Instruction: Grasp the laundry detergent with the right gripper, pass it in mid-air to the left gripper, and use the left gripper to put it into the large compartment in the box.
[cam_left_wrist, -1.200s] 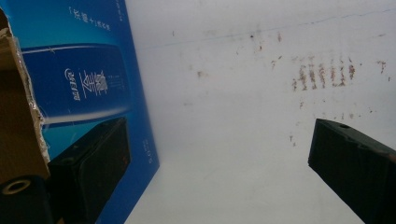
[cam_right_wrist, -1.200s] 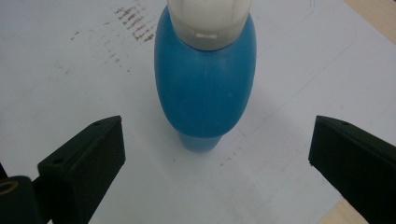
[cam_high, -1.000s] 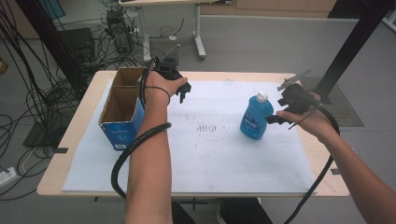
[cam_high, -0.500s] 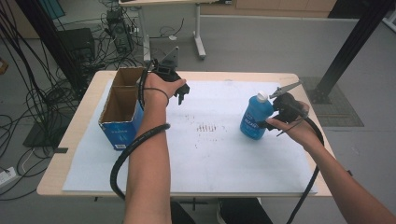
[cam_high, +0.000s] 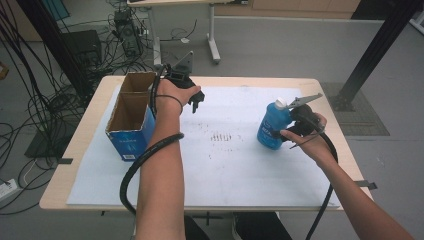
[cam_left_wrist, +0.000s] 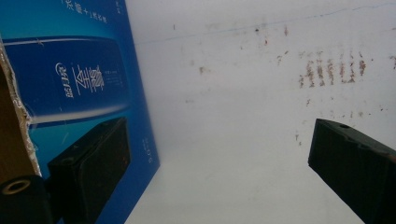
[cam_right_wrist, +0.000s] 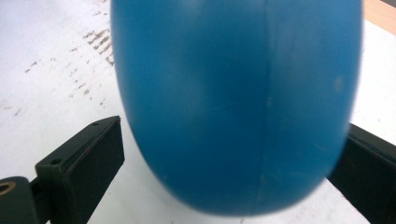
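One table (cam_high: 90, 145) is carrying a white sheet (cam_high: 235, 165), with an open box (cam_high: 131, 117) sitting at its left edge. Right of centre a blue bottle (cam_high: 272, 125) is standing upright. The left gripper (cam_high: 192, 100) is hovering beside the box, fingers wide. The right gripper (cam_high: 287, 132) is straddling the bottle, fingers wide, not yet pinching.

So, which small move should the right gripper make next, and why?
Probably close on the blue bottle: the right gripper is open with a jaw on each side of the bottle's body, a small gap showing at one jaw. The bottle stands upright on the white sheet.
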